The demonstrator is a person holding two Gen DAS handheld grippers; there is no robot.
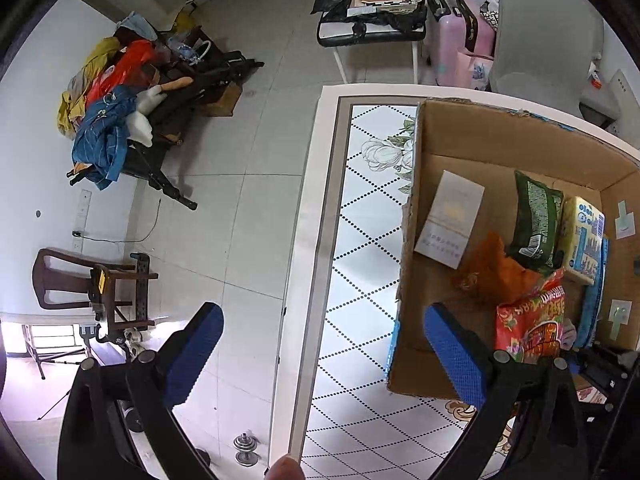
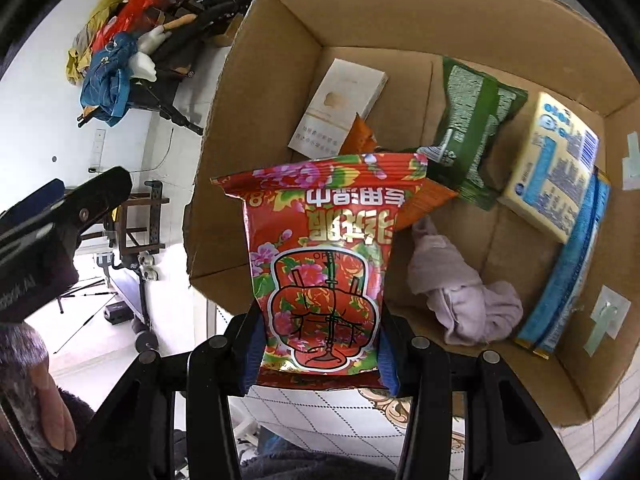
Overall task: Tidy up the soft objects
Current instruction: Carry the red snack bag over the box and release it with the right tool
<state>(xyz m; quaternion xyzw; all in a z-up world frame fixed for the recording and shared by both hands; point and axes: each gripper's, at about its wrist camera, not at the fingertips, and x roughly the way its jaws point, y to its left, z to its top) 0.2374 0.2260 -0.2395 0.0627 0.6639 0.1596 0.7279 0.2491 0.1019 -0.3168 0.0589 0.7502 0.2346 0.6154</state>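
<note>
Glossy red foil snack bag with a floral print (image 2: 320,268), centre of the right wrist view, pinched by its lower end between the blue pads of the right claw (image 2: 320,364) and hanging over the near rim of the open brown cardboard box (image 2: 280,28), probably so that letting go drops it straight inside. Seen too at the lower right of the left wrist view, poking up over the same box edge. Already in the box, lying loose and overlapping: a crumpled mauve cloth (image 2: 464,300) at lower right, a green foil packet (image 2: 472,128) and a yellow-and-blue wrapped pack (image 2: 552,168) towards the upper right, an orange packet (image 2: 364,136) partly hidden behind the red bag, a flat white carton (image 2: 340,104) at the far wall. Left claw (image 1: 320,360) wide open and empty at the bottom of its frame, held off to the box's side above the white diamond-patterned tabletop (image 1: 360,280), seemingly clear of the drop.
</note>
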